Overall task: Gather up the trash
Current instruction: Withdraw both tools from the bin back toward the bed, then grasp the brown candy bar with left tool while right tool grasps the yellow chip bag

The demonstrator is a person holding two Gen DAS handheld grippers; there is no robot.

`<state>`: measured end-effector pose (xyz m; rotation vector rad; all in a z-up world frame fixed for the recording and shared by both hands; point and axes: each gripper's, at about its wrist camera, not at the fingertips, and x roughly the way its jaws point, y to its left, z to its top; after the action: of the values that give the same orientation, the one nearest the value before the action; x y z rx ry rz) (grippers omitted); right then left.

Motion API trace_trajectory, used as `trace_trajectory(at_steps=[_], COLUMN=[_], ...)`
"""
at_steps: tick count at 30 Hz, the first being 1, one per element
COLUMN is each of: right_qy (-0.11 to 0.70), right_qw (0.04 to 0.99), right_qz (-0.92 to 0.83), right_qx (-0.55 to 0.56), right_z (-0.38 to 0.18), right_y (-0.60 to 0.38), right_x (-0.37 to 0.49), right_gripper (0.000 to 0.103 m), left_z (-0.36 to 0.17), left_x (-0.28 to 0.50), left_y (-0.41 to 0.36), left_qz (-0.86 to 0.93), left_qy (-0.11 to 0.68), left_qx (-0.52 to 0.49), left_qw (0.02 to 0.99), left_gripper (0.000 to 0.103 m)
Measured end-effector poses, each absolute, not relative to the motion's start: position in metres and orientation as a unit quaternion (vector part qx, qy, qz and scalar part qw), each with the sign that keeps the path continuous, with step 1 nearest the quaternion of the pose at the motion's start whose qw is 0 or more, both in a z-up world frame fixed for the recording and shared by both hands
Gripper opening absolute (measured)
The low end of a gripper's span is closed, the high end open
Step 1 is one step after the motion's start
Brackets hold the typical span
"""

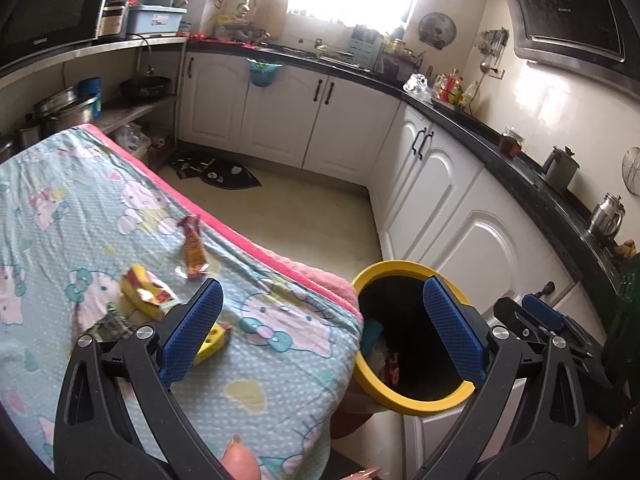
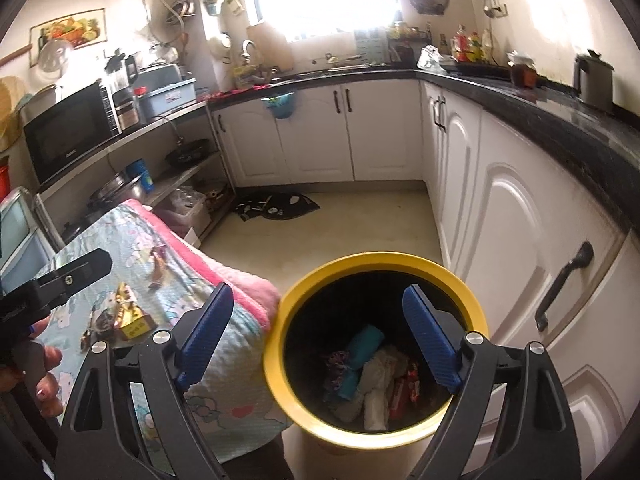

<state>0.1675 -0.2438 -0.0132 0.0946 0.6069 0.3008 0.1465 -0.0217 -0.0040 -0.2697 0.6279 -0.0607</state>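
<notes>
A yellow-rimmed bin [image 2: 376, 261] stands on the floor against the table's corner, with crumpled wrappers [image 2: 372, 376] lying in its dark inside. My right gripper [image 2: 320, 334] hangs open above the bin's mouth, nothing between its blue pads. My left gripper [image 1: 322, 328] is also open and empty, over the table's near corner and the bin [image 1: 400, 268]. On the cartoon-cat cloth [image 1: 80, 200] lie an orange-red wrapper [image 1: 193, 252], a yellow wrapper [image 1: 146, 294], a small yellow piece [image 1: 214, 342] behind the left finger, and a dark wrapper [image 1: 108, 324].
White cabinets [image 2: 520, 240] under a black counter [image 1: 520, 176] run along the back and right, close to the bin. Shelves with a microwave [image 2: 68, 132] and pots stand left of the table. A dark mat [image 2: 280, 206] lies on the floor. A person's fingers [image 2: 44, 376] hold the left gripper.
</notes>
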Motion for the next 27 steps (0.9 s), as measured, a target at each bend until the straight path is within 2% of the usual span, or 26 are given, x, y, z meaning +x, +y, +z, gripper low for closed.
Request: trace_trajectory(at_steps=[27], right_qy=[0.281], right_qw=[0.922], right_qz=[0.263], right_qx=[-0.027], right_z=[0.011], right_y=[-0.14], right_x=[0.158], right_gripper=[0.087], left_z=[0.006], left_x=[0.102], left_y=[0.07], left_qz=[0.074], left_qy=[0.28], left_qx=[-0.135], left_qw=[0.947], left_gripper=[0.092])
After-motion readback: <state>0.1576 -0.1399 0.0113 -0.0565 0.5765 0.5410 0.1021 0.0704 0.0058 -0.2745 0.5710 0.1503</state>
